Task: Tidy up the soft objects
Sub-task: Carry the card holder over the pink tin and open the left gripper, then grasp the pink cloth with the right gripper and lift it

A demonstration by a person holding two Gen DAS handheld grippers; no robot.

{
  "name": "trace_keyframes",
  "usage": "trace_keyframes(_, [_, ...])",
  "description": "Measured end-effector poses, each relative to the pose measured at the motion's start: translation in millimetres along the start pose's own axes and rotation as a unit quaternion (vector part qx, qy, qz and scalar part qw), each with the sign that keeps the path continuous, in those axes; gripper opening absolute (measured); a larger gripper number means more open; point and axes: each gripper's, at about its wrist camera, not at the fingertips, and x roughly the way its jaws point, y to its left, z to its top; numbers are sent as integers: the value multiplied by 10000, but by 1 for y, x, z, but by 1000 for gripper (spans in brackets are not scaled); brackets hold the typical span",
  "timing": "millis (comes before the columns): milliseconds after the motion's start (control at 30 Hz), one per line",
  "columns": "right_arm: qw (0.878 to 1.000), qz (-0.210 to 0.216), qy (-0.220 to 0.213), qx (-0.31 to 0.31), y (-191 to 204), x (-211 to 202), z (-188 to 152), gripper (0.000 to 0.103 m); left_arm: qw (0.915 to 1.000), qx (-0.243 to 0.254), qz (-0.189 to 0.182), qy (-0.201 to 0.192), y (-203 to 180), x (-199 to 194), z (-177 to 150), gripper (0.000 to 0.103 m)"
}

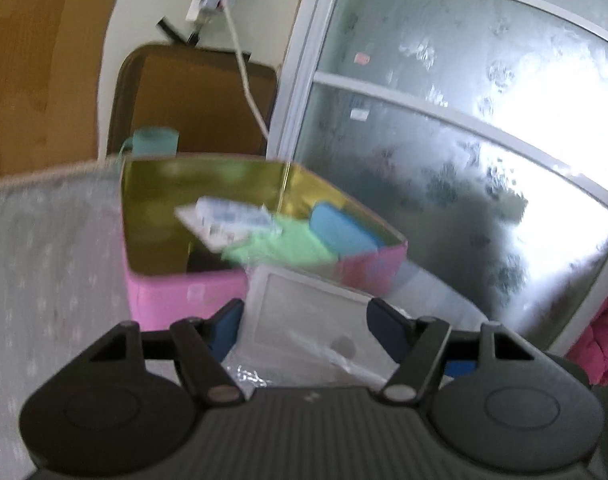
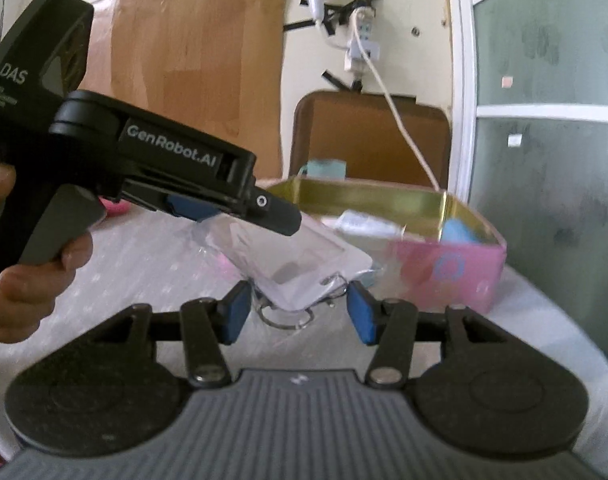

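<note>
A table covered in a pale, dotted cloth point(image 2: 144, 264) stands against a cream wall with taped brown cardboard sheets point(image 2: 192, 64), a white cable point(image 2: 396, 120) hanging from a wall socket, and a frosted glass door in a white frame point(image 1: 444, 128) to the right. On the cloth sits a pink rectangular box with a shiny gold lining point(image 1: 184, 296), holding a green cloth point(image 1: 284, 244), a blue pad point(image 1: 344, 232) and a white packet point(image 1: 224, 220). A hand point(image 2: 24, 280) grips the handle of the left gripper point(image 1: 304, 328), which points slightly downward over the table; the right gripper point(image 2: 298, 312) faces the box from nearer the table edge. A clear soft plastic pouch with a white border point(image 2: 304, 264) lies between them, just before the box: the left gripper's blue pads point(image 2: 192, 208) appear clamped on its far edge, seen side-on, while its near corner and metal ring point(image 2: 284, 316) sit between the right gripper's blue pads point(image 2: 360, 316), though I cannot tell whether those pads press it.
</note>
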Motion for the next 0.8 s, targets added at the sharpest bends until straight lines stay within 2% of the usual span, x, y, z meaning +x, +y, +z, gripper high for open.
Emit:
trace_keyframes(167, [9999,29,-53,133,-41,46,31,56,9996,203,141,-128,-5,29,45,69])
trace_keyframes(267, [9995,-90,165,246,-70,93,48,60,9996,90,223,-120,-1,65,75,91])
trace_keyframes(300, [9988,-379,242,205,-80,112,51,65,9997,-22,249,-19,4,85,85,81])
trace_keyframes(367, [9930,-1112,389,70,-91,134,54,64,9979,-271,506,312,16,125,99,56])
trace_keyframes(400, [9932,-1092,365,184,-96,133,53,63,9948,-479,752,498,25,140,102,56])
trace_keyframes(433, [9951,-872,189,437,-102,121,51,63,9918,-747,834,621,35,144,102,59])
trace_keyframes(500, [9952,-743,11,631,-102,100,44,63,9922,-1123,358,409,49,127,97,64])
trace_keyframes(533, [9953,-736,-11,626,-98,93,40,63,9936,-1064,277,253,52,113,93,65])
trace_keyframes(633, [9963,-536,-60,672,-78,78,33,63,9970,-629,451,-83,51,70,72,68])
trace_keyframes(733, [9977,-91,-105,671,-44,74,43,63,9975,-528,471,-65,64,27,43,68])
trace_keyframes(800, [9969,365,-66,691,-20,79,54,63,9965,-404,737,-16,81,-3,23,69])
